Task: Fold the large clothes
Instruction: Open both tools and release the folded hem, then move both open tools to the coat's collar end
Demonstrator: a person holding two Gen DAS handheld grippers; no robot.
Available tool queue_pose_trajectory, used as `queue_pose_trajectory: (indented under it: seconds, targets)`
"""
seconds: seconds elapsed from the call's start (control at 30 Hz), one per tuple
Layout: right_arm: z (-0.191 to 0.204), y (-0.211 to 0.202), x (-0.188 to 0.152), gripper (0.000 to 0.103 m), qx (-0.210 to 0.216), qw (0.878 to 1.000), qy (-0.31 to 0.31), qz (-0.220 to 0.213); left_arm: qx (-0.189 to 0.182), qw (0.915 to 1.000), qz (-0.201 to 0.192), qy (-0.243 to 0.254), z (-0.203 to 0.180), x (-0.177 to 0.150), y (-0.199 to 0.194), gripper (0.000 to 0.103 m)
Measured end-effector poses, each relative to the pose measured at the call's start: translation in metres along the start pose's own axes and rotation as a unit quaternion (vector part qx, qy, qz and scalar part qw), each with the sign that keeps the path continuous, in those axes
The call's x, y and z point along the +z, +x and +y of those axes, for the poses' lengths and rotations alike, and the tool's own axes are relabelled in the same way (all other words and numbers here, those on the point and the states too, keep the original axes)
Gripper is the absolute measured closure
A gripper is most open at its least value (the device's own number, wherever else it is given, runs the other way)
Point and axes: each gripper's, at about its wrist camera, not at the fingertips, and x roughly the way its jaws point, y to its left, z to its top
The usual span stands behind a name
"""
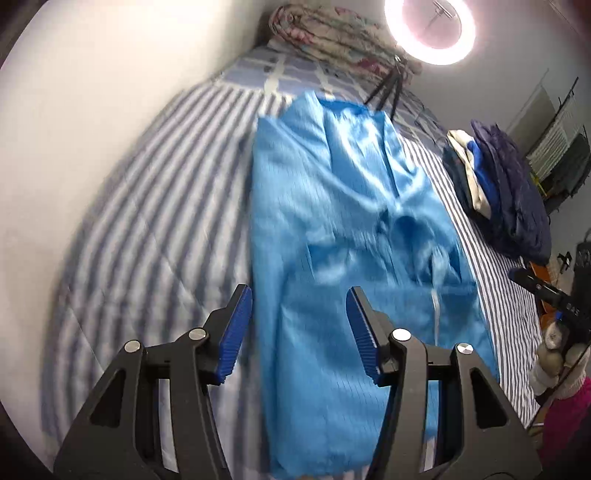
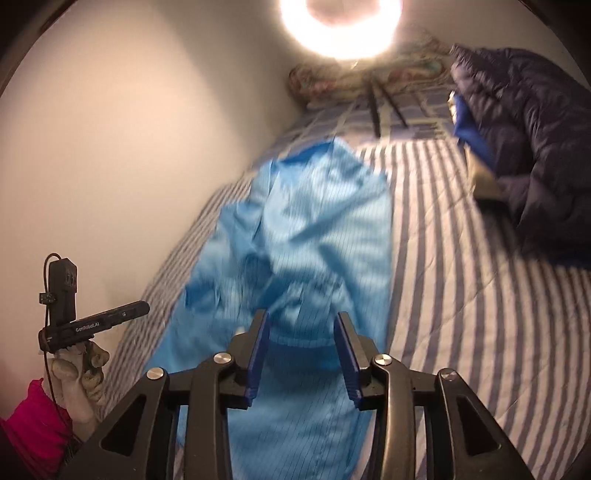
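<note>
Nearest, left gripper (image 1: 299, 328): jaws apart, blue pads clear of any cloth, nothing between them, hovering over the near end of the blue garment (image 1: 343, 229)

Right gripper (image 2: 301, 354): jaws parted, narrower than the left, no fabric pinched; blue cloth visible below the gap, not held

Gloved hand (image 2: 79, 373) with pink sleeve (image 2: 31, 424) at lower left of the right wrist view, carrying the other gripper

Blue garment lying lengthwise down the striped bedcover (image 1: 147, 206), narrowed to a long band, sides apparently turned in; middle rumpled, creases and a loose fold visible, far end uneven. Motion blur, so finer edges unreadable

Judged stage: lengthwise fold looks done, cross fold not yet made; both grippers free, likely between grasps. Left to do: take the near hem or corners, bring end over end, smooth out

Further off: pile of dark jacket and other clothes (image 1: 509, 192) at the right bed edge, well apart from the garment; floral quilt (image 1: 332, 33) at the head; ring light (image 1: 430, 27) above
</note>
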Motion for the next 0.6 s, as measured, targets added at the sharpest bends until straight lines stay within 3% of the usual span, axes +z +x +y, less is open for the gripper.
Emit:
queue_pose_trajectory:
  seconds: [0.27,0.5,0.6]
  targets:
    - [-0.006,0.02,0.069,0.063,-0.022,0.998,-0.054,0.019,-0.04,0.999,0.008,-0.021,0.02,0.083,0.018,0.044]
    - [-0.023,0.066,0.148,0.053,0.007,0.999,-0.035,0.02,-0.069,0.9971,0.015,-0.027,0.019,0.164,0.075,0.04]
    - [-0.034,0.098,0.171,0.052,0.015,0.999,-0.019,0.025,-0.077,0.9965,0.025,-0.024,0.018,0.19,0.106,0.031]
